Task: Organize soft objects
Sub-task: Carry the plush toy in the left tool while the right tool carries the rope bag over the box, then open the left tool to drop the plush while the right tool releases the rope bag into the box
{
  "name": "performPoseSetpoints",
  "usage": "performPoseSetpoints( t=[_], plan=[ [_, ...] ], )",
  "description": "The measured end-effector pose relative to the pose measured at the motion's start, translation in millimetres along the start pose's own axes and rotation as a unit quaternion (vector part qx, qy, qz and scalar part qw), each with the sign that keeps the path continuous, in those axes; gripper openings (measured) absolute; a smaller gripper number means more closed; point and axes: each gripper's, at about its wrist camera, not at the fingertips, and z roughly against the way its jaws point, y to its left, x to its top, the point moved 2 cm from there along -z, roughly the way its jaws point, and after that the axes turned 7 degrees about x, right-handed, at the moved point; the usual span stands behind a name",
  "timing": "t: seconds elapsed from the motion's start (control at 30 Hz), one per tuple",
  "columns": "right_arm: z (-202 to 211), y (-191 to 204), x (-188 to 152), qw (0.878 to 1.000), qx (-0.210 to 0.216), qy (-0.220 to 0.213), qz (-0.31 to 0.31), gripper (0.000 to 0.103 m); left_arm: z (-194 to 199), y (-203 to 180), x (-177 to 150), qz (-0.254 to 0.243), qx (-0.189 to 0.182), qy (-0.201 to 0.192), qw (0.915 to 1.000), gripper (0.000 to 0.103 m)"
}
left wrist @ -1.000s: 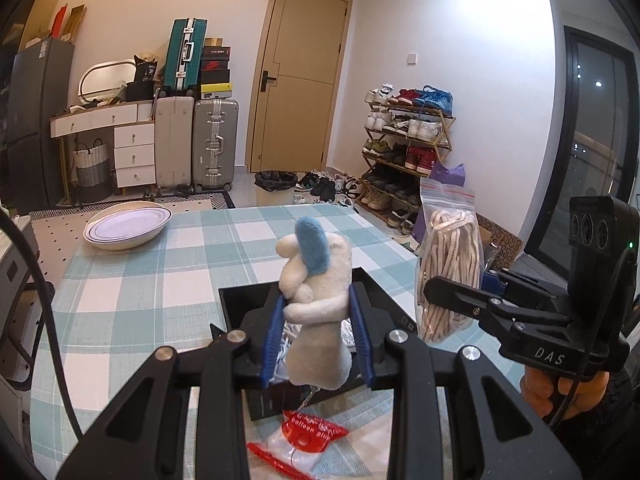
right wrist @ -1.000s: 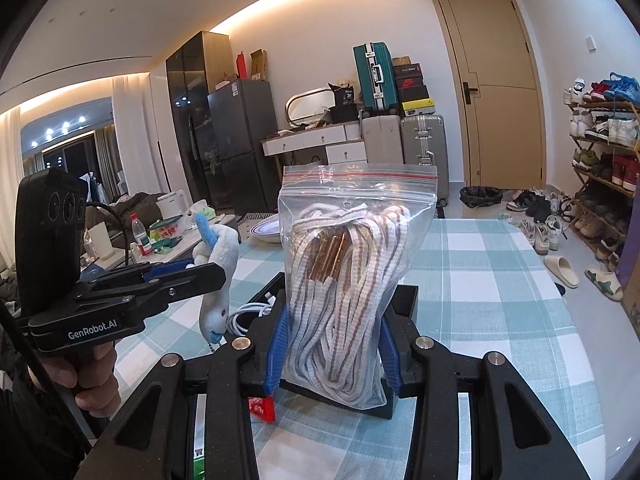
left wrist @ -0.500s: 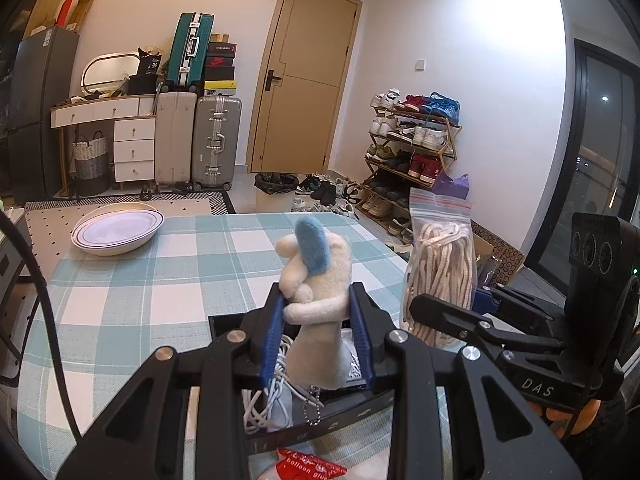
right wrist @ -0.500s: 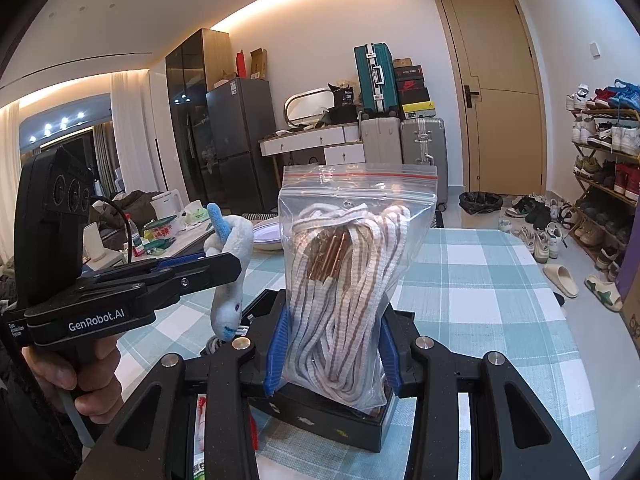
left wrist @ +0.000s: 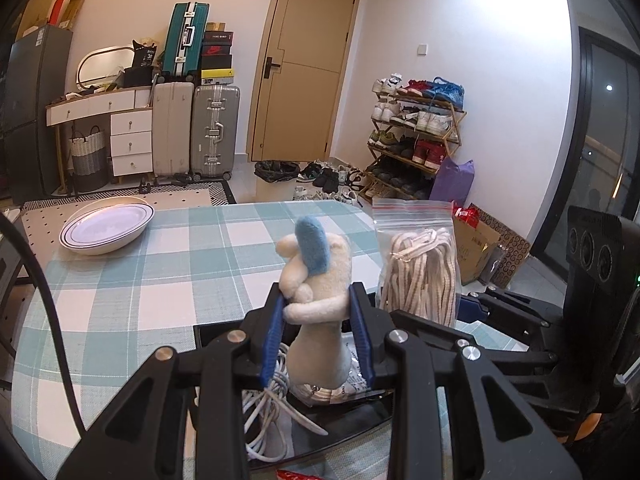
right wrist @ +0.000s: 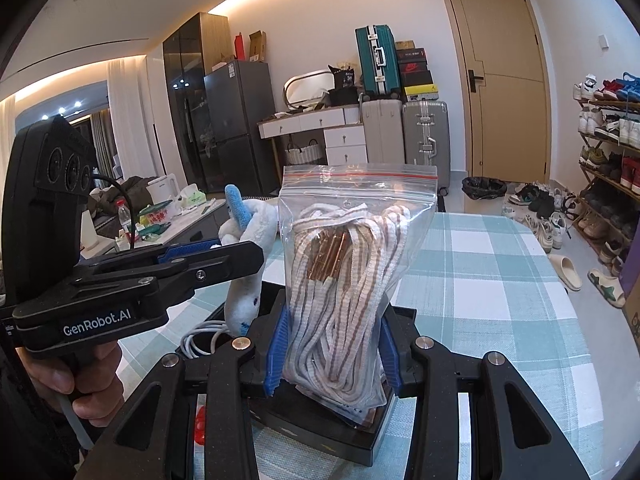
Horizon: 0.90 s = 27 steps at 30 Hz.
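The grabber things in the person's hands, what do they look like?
Both grippers, left and right, are black plastic with silver screws and blue pads. The left one says GenRobot.AI in white, has three round lenses on top, and trails a black cable.

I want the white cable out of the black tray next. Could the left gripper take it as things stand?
Probably not: the left gripper is shut on the plush toy, though the white cable lies uncovered just below.
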Motion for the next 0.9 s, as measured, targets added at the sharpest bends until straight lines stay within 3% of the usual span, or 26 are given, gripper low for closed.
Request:
performPoseSetpoints(
  t=[0.63,0.9],
  plan=[
    [-40.8,-9.6,-19.4,0.997,-0.015,0.07,-0.009,0.04,-31.2,-3.1,-30.2,-0.035,0.042,0.052,0.9972,0.031],
    [-47.6,-16.7,-25.1,0.996,-0.02,0.083,-0.008,0.04,-38.2,-4.1,-36.0,-0.04,0.043,0.068,0.996,0.031]
  ],
)
